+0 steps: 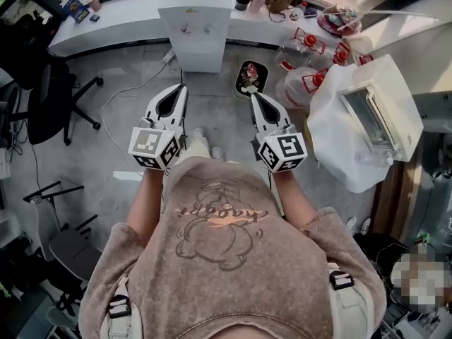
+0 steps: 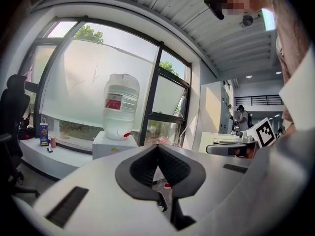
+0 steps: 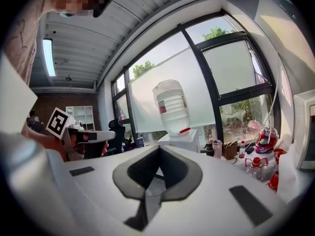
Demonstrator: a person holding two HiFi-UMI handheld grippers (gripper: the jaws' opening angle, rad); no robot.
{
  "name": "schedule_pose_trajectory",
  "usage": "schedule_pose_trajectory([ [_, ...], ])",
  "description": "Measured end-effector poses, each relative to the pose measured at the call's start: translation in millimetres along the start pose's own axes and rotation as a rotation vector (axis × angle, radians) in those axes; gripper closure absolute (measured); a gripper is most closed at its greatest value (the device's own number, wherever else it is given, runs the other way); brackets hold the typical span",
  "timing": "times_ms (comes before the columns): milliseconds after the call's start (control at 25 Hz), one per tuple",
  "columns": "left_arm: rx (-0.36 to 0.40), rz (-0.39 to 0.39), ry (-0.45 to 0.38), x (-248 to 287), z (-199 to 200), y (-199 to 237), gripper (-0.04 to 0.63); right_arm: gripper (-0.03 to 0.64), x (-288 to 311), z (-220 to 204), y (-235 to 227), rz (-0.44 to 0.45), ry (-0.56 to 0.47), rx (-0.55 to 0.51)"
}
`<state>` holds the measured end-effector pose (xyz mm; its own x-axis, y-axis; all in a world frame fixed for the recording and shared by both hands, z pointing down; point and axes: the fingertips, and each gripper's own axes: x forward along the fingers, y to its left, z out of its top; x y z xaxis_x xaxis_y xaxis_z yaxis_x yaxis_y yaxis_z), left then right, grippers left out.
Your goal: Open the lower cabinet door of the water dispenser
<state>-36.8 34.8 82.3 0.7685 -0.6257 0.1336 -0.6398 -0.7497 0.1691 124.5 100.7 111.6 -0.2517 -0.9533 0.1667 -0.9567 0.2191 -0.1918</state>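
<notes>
Water dispenser [image 1: 196, 27] stands well ahead of both grippers, untouched. Left gripper [image 1: 181, 90]: fingers clenched, empty, short of dispenser front. Right gripper [image 1: 256, 99]: fingers clenched, empty, short and right of dispenser.

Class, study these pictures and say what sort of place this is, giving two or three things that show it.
Probably an office or workroom: a water dispenser stands by a long counter under big windows, and an office chair sits nearby.
</notes>
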Motion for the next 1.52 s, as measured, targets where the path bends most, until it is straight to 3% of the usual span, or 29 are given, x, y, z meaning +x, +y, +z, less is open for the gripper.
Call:
schedule_pose_trajectory([
  [640,0.003,-0.073,-0.007,61.1,30.6,38.9,0.578,0.621,64.6,32.1,-17.1,-0.018,-0.095,0.04],
  [960,0.003,-0.087,0.012,71.2,28.0,43.7,0.578,0.515,73.6,26.4,-15.5,0.018,-0.085,0.08],
  [1200,0.001,-0.097,0.024,77.7,24.7,45.1,0.578,0.37,81.0,23.2,-4.0,0.104,-0.085,0.091],
  [1520,0.006,-0.105,0.064,99.6,1.8,52.6,0.578,0.368,102.0,0.6,-5.9,0.137,-0.038,0.101],
])
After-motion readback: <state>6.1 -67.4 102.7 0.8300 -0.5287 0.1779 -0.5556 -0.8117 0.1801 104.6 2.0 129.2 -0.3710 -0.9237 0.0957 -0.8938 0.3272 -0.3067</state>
